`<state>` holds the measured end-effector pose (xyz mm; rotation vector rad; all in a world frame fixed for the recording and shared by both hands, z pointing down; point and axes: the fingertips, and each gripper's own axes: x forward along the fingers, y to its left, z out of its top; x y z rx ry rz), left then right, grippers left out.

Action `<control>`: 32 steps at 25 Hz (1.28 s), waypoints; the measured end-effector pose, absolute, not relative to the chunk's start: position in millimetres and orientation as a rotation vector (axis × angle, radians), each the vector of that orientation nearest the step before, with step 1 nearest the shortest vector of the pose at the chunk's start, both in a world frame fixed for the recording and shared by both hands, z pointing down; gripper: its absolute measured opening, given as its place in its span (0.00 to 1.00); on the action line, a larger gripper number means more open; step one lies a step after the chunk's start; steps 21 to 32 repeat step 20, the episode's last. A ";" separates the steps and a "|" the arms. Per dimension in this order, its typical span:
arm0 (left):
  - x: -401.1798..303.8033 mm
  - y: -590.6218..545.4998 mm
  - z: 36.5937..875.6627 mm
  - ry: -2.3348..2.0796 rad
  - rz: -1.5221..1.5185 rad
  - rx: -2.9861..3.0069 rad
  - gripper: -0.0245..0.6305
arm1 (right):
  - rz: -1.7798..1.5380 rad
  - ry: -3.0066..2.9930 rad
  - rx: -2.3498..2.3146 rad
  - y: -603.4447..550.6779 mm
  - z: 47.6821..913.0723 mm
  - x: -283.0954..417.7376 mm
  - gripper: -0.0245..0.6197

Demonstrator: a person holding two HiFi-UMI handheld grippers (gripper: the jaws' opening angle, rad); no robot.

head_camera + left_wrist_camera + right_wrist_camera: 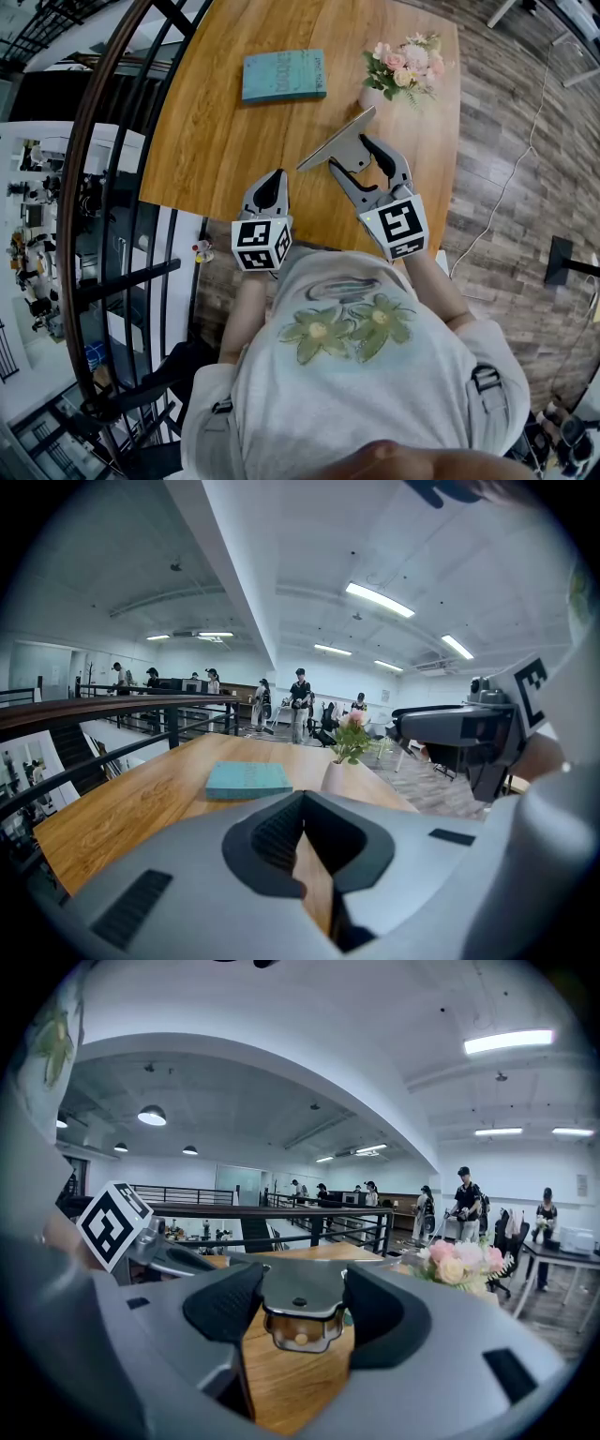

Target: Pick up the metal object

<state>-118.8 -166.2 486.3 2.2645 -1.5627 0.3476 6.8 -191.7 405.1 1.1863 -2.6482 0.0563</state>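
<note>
The right claw (352,155) pinches the metal object (330,142), whose long axis slants from just beside the flower vase (373,97) toward the left claw (270,183), pressed together and empty.

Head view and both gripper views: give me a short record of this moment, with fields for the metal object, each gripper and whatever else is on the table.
metal object: flat grey plate, tilted, gripped at one end
right gripper: jaws closed on the metal object
left gripper: jaws together, nothing between them, near the table's front edge
table: wooden, beside a dark railing
book: teal, lying flat on the far side, untouched
flower vase: pink and white flowers, right of the book, just beyond the metal object
</note>
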 end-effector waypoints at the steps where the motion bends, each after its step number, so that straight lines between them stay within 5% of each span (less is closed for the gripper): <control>1: -119.1 -165.6 485.8 -1.563 0.347 2.265 0.06 | 0.055 -2.649 1.186 -190.9 404.6 6.5 0.48; 32: -118.0 -167.6 485.4 -1.554 0.369 2.261 0.06 | 0.048 -2.642 1.189 -195.8 400.7 8.3 0.48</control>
